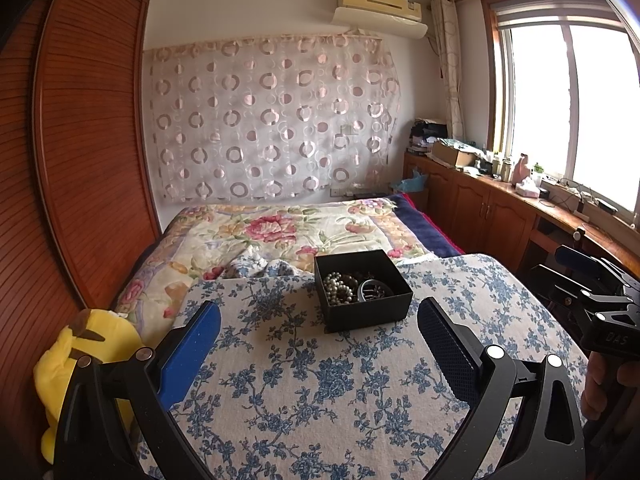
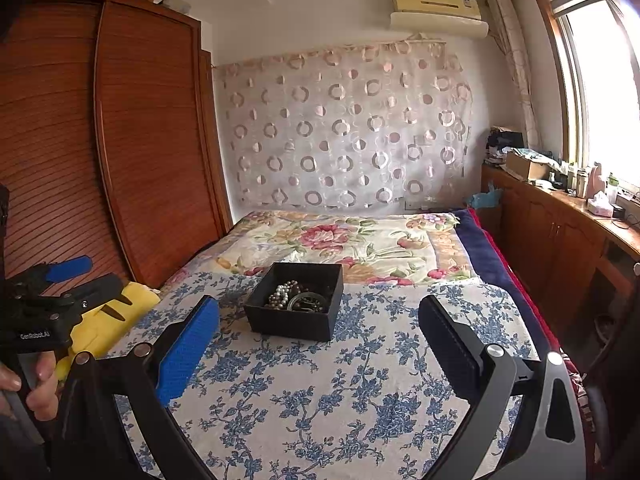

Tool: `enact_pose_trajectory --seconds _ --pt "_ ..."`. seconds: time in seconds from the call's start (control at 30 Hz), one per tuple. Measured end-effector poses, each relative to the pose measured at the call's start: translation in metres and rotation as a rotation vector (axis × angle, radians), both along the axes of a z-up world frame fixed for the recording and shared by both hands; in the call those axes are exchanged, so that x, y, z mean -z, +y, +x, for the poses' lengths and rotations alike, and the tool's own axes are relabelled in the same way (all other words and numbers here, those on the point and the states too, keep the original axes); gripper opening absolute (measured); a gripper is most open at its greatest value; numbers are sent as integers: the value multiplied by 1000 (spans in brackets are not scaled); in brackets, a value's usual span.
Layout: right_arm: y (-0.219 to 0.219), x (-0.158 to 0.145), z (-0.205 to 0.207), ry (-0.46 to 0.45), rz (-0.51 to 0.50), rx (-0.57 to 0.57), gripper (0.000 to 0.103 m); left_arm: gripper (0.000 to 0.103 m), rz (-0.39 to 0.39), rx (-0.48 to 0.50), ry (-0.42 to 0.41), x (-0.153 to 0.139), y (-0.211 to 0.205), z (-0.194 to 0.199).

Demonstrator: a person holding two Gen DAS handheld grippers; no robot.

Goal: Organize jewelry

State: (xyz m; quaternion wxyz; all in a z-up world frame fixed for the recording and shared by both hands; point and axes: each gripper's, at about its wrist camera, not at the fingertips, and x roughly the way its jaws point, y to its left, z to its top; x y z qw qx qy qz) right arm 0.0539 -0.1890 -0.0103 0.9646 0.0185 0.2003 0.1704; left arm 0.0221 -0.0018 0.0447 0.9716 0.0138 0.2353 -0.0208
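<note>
On the bed [image 1: 280, 232], a blue-flowered cloth [image 1: 320, 380] carries an open black box [image 1: 362, 290] holding a tangle of bead jewelry [image 1: 340, 286], while the left claw [image 1: 318, 344] and right claw [image 2: 318, 340] hover near it, both spread wide and empty.

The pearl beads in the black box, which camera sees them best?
The left wrist view: the pearl beads look larger there. The right wrist view shows them smaller, with the black box off-centre.
</note>
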Motion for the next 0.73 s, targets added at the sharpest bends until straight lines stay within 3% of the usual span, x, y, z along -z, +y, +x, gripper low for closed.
enact_pose_trajectory --seconds 0.73 --pt "5 1 -1 -1 1 -1 100 95 -2 3 -3 -1 0 -1"
